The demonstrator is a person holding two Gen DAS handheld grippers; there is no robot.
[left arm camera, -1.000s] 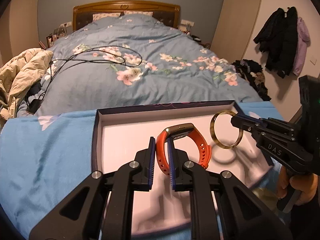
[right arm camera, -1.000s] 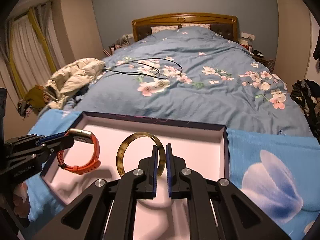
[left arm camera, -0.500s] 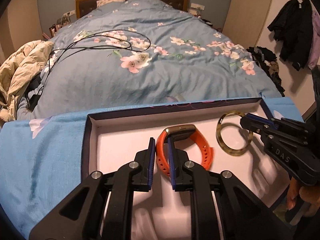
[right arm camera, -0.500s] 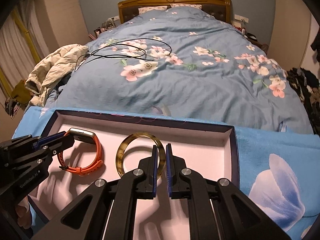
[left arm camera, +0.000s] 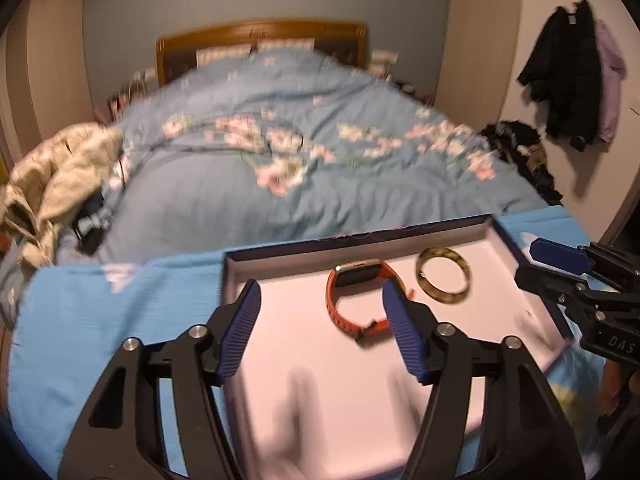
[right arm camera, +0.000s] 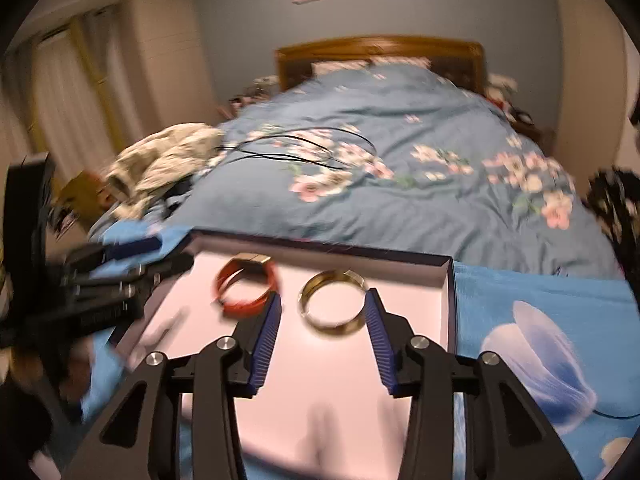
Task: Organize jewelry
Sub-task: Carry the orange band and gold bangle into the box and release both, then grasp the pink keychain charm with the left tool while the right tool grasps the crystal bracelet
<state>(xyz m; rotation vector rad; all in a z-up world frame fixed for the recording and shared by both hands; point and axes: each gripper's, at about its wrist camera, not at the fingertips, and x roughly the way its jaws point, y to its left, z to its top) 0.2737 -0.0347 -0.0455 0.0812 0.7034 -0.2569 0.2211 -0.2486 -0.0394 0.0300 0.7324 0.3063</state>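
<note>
- left gripper (left arm camera: pixel 322 330), black frame with ribbed blue pads, jaws opening, fingers (left arm camera: pixel 402 330) spread wide, nothing pinched
- orange rubber-strap smartwatch with gold-edged case (left arm camera: pixel 362 296) lies on the pale floor of the tray, seen between the left pads but no pad presses on it; right pad overlaps its strap in the left wrist view, contact cannot tell
- right gripper (right arm camera: pixel 322 334), same black and blue build, jaws opening, fingers (right arm camera: pixel 378 330) apart, not clamping
- yellow-brown translucent round bangle (right arm camera: pixel 332 304) lies flat in the tray between the right pads, free of both
- shallow rectangular tray with dark navy rim and pinkish-white inside (left arm camera: pixel 360 242) sits on a bright blue cloth with white flower print (right arm camera: pixel 540 340)
- watch to the left, bangle to the right in both views, near each other, not touching
- right gripper shows at the right edge of the left wrist view (left arm camera: pixel 560 268), beside the tray's right wall
- left gripper shows at the left edge of the right wrist view (right arm camera: pixel 132 258), blurred
- blue floral duvet on bed (right arm camera: pixel 400 152) behind the tray, black cable (right arm camera: pixel 312 148) looped on it
- both views motion-blurred
</note>
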